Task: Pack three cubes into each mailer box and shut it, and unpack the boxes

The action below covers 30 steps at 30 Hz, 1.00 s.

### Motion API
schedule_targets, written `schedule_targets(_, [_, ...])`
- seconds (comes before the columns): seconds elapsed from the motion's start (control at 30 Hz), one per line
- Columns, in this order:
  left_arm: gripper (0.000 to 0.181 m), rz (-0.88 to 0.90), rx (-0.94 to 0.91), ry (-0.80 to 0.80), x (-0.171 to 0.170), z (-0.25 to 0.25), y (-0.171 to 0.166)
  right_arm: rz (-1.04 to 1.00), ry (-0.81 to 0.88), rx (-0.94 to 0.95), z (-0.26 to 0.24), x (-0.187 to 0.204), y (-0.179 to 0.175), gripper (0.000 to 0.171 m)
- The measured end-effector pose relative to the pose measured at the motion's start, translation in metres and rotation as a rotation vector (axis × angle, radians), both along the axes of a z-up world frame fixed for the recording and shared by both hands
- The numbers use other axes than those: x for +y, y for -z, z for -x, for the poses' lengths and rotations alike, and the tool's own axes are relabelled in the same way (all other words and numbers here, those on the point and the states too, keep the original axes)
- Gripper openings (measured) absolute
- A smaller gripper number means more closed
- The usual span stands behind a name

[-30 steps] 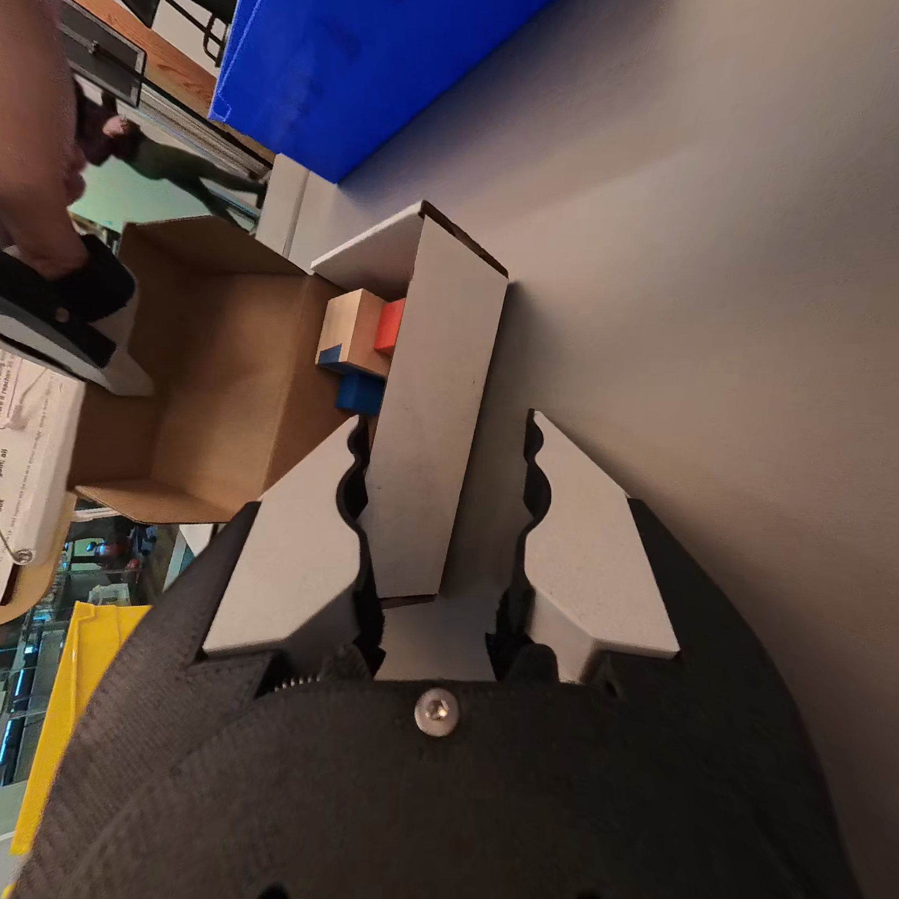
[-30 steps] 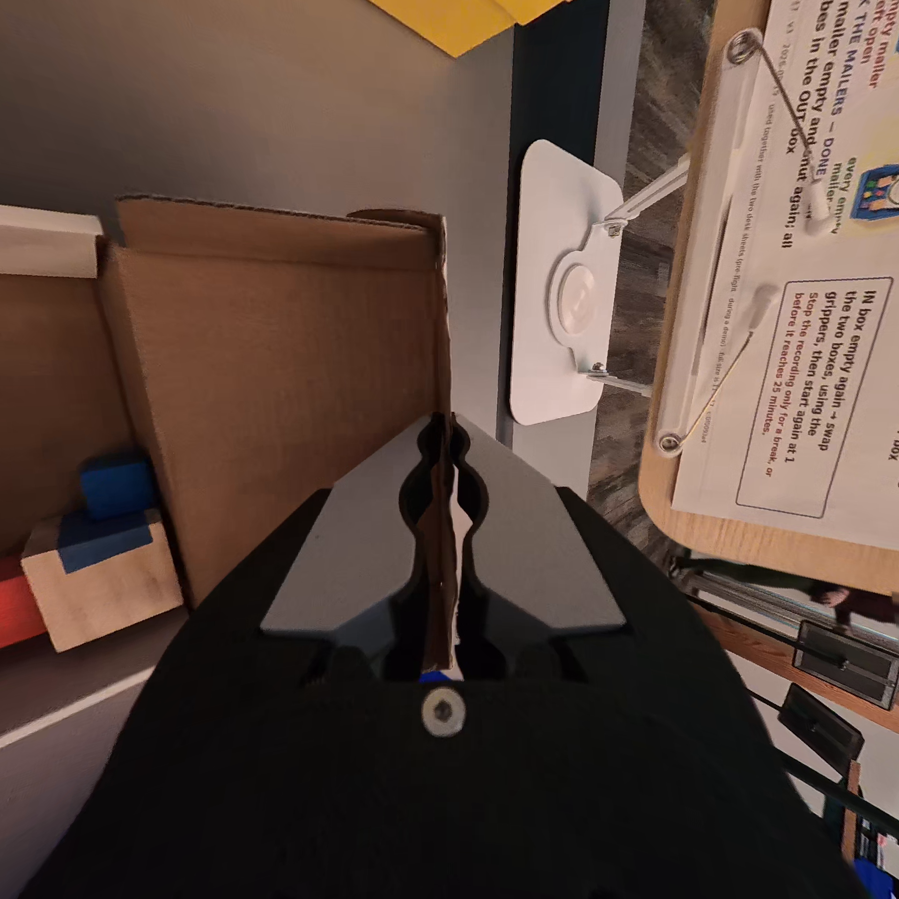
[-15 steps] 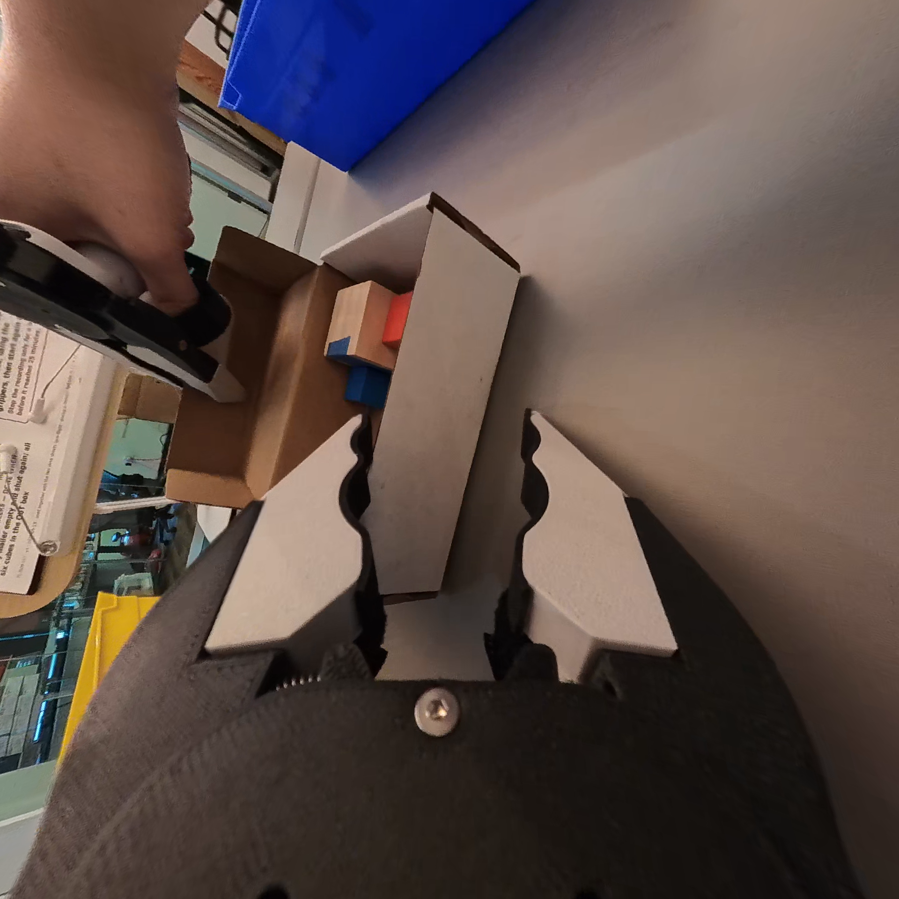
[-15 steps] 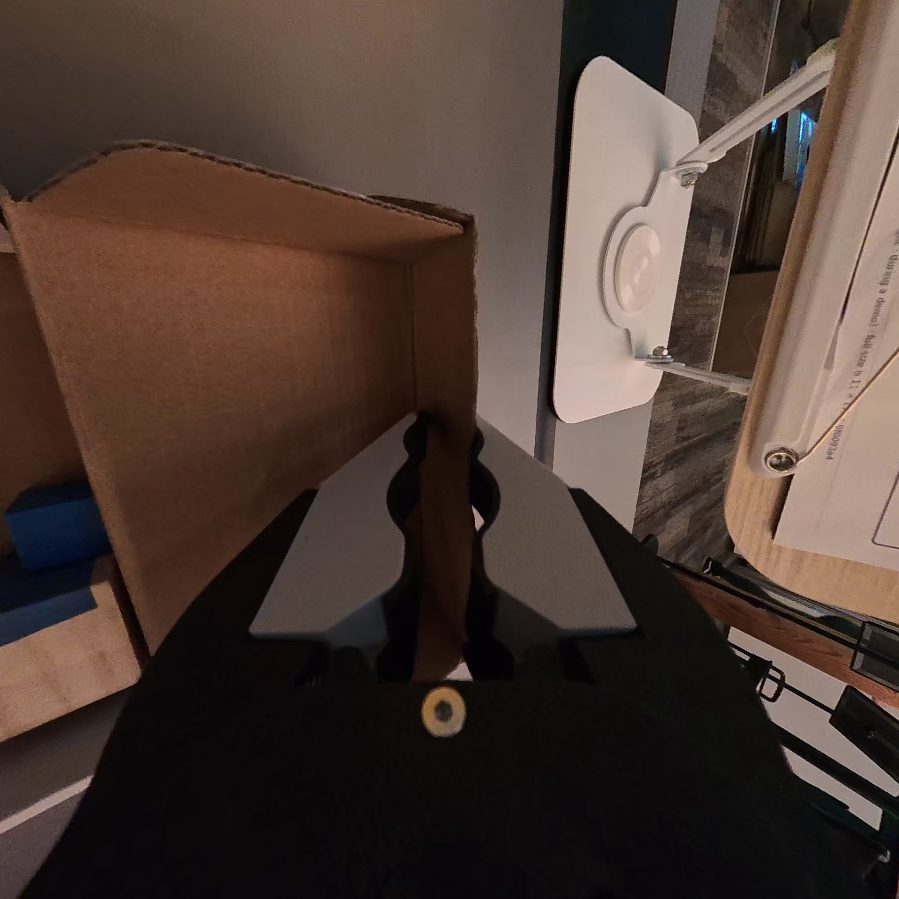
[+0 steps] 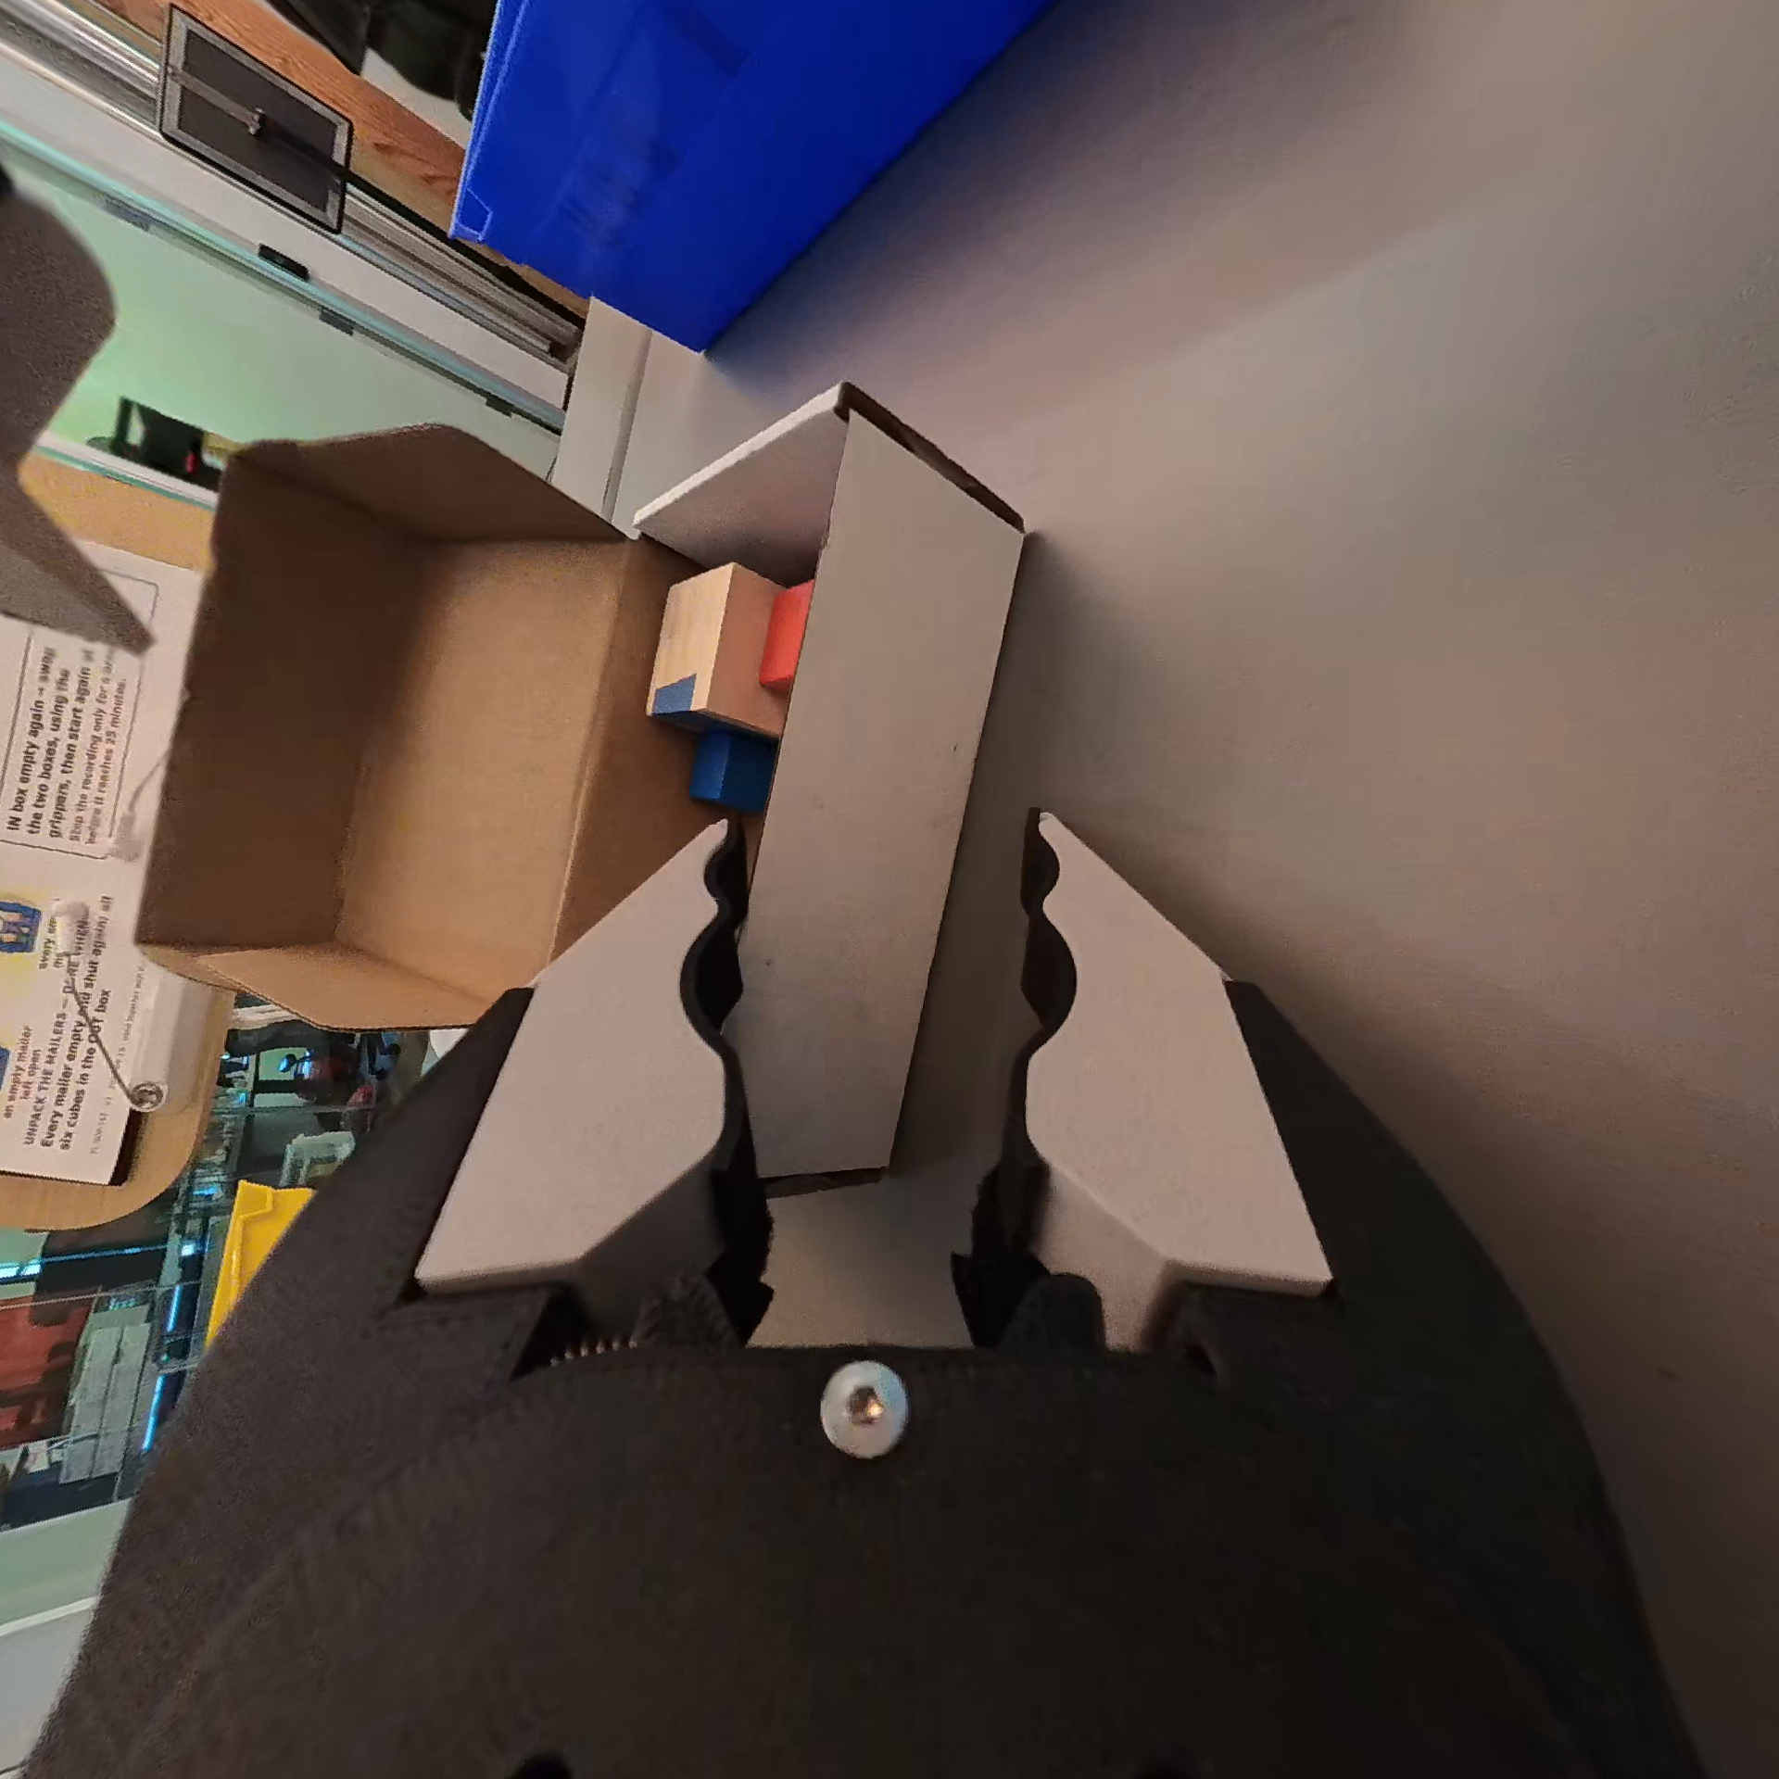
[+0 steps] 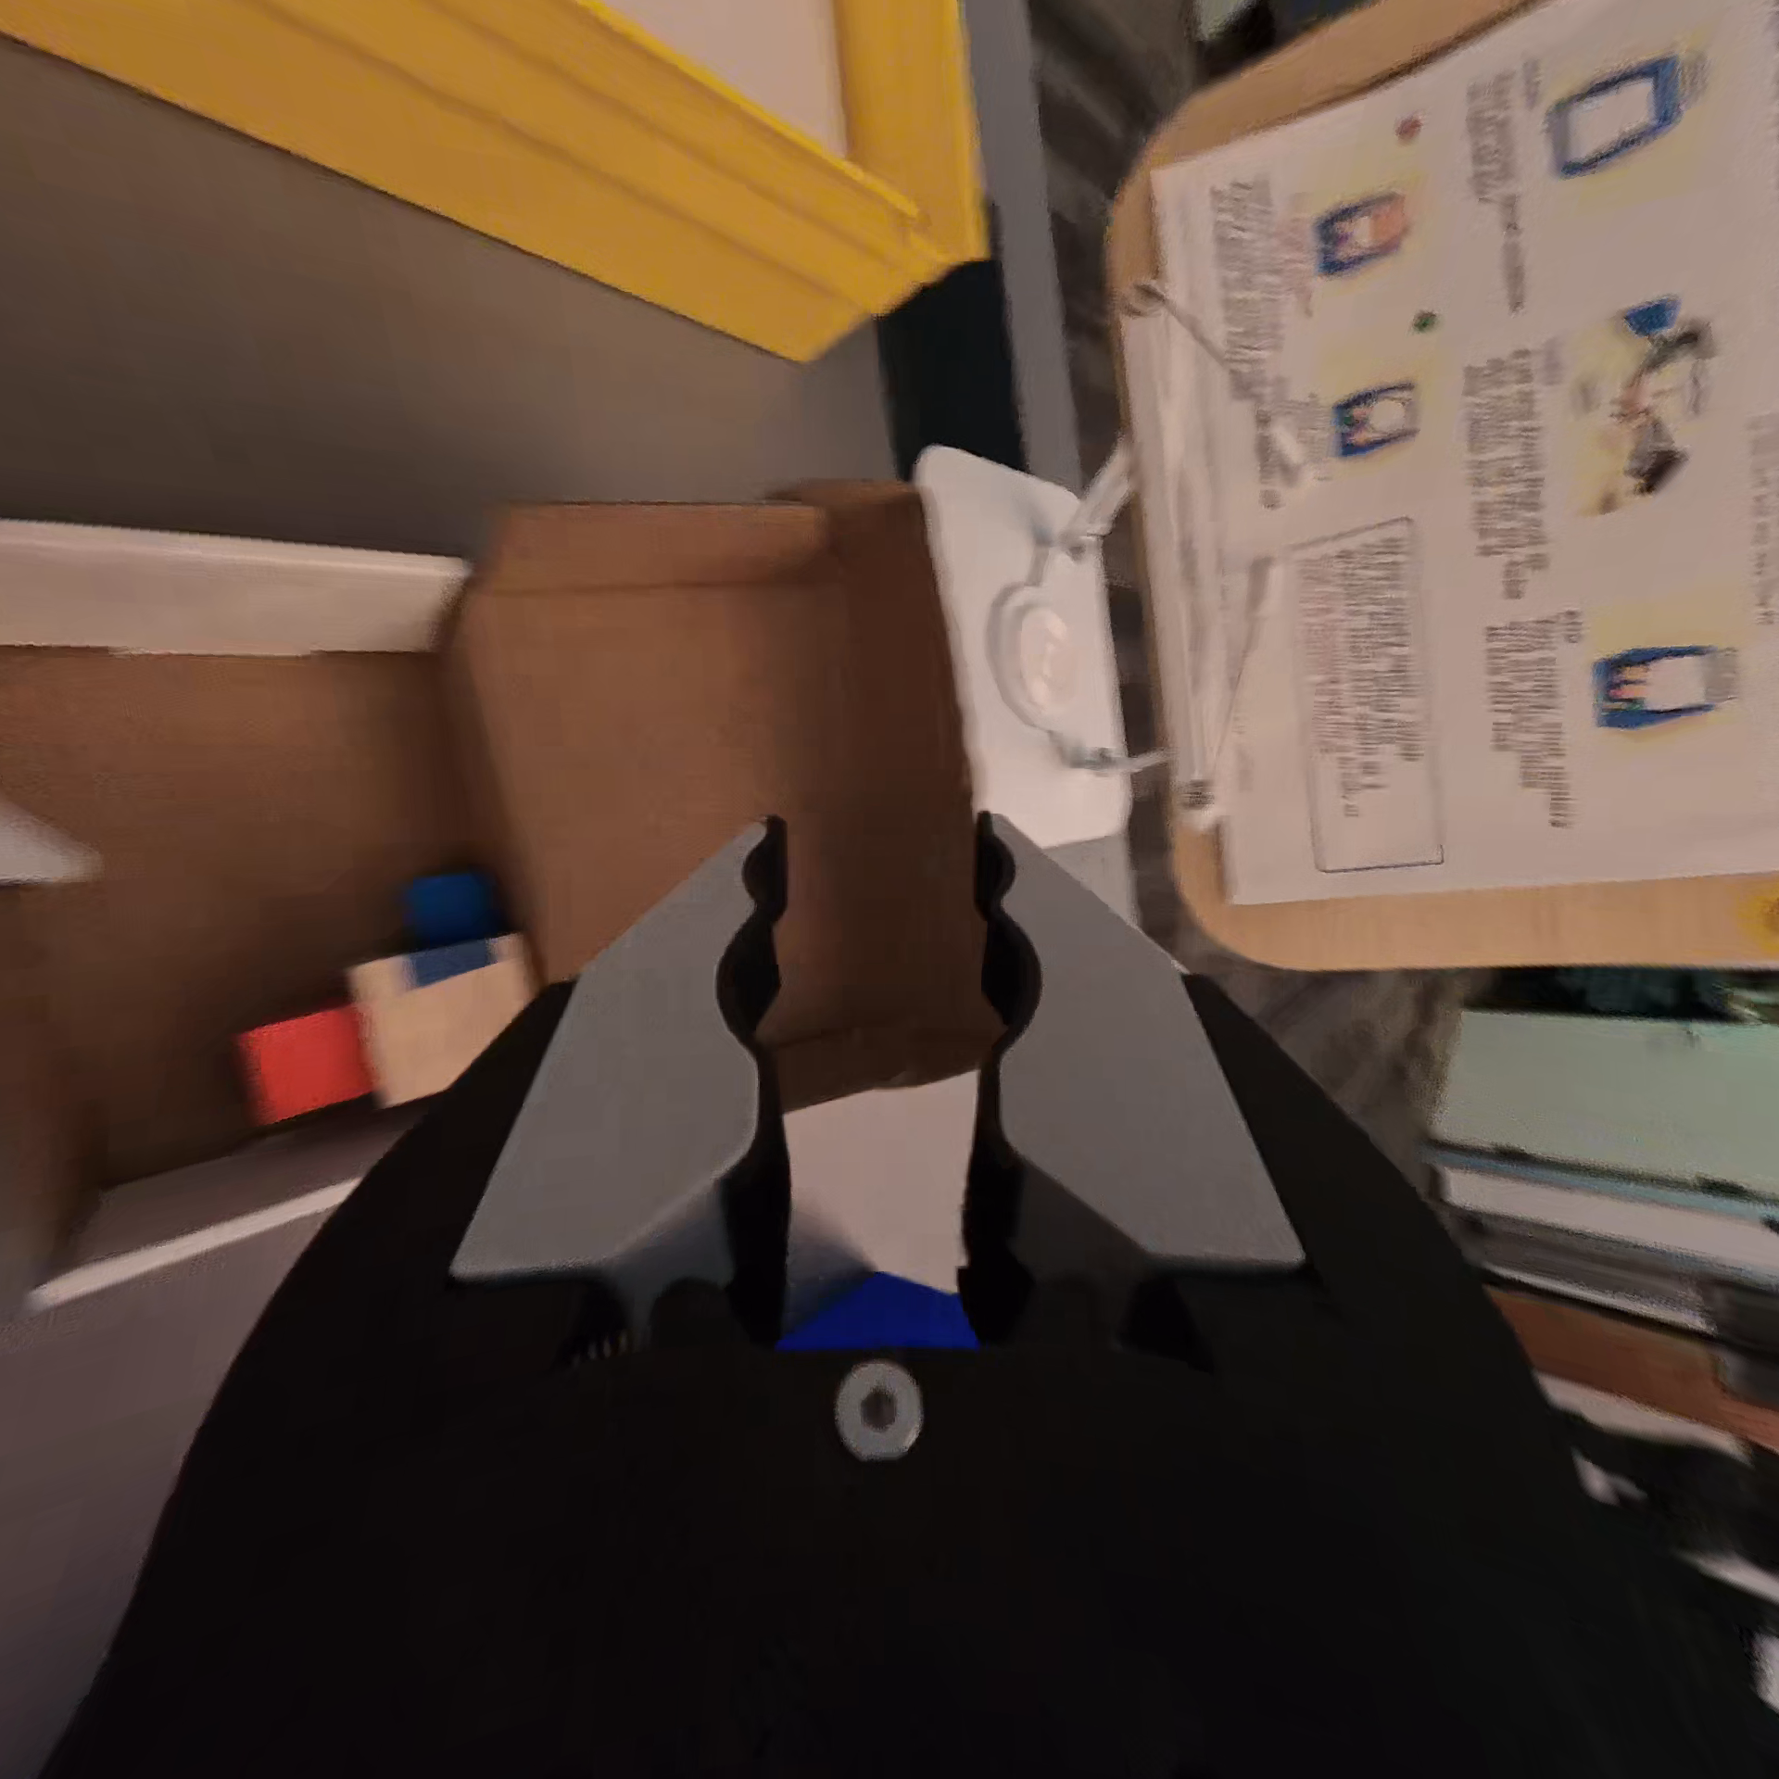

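Note:
A mailer box, white outside and brown inside, lies open on the grey table; its front wall (image 5: 895, 674) faces me. Inside it are a wooden cube with a blue face (image 5: 717, 645), a red cube (image 5: 787, 635) and a blue cube (image 5: 732, 765). The brown lid (image 5: 385, 722) stands open. My left gripper (image 5: 878, 828) is open and straddles the front wall, one finger inside the box. My right gripper (image 6: 876, 828) is open and empty, just off the lid's edge flap (image 6: 693, 751). The right wrist view is blurred and shows the red cube (image 6: 303, 1059) and the wooden cube (image 6: 443, 1011).
A blue bin (image 5: 674, 144) stands beyond the box. A yellow bin (image 6: 578, 144) sits at the table's far side. A wooden board with an instruction sheet (image 6: 1444, 481) stands on a white stand base (image 6: 1040, 655) right behind the lid. The red cube (image 5: 787, 635) lies around 6 cm away from my left fingertips. The right camera catches it too, in the right wrist view (image 6: 272, 1059).
My right gripper was shut on the lid's edge flap and swung the lid up; it has now opened, let go and drawn back. The lid has dropped open again. My left gripper has not moved.

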<state>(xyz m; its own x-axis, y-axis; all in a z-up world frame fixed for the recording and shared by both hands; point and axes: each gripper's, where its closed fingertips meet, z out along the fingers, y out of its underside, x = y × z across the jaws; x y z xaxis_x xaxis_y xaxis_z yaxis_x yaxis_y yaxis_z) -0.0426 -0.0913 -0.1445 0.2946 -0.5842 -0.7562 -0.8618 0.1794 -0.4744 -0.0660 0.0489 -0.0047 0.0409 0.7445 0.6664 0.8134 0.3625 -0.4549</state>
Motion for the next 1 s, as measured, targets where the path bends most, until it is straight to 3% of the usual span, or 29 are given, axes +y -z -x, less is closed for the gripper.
schedule_targets(0.17, [0.055,-0.014,0.015,0.002,-0.001,0.0,0.0,0.195,-0.031,-0.169,-0.028,-0.065,0.064,0.037])
schedule_targets(0.4, [0.055,-0.027,0.02,0.005,-0.002,0.0,0.0,0.31,0.111,-0.265,-0.034,-0.064,0.117,0.037])
schedule_targets(0.77, [0.055,-0.021,0.017,0.005,-0.003,0.003,0.0,0.364,0.204,-0.242,-0.033,-0.059,0.131,0.038])
schedule_targets(1.0, [0.055,-0.023,0.021,0.007,-0.003,0.003,0.0,0.441,0.138,-0.235,-0.023,-0.079,0.131,0.044])
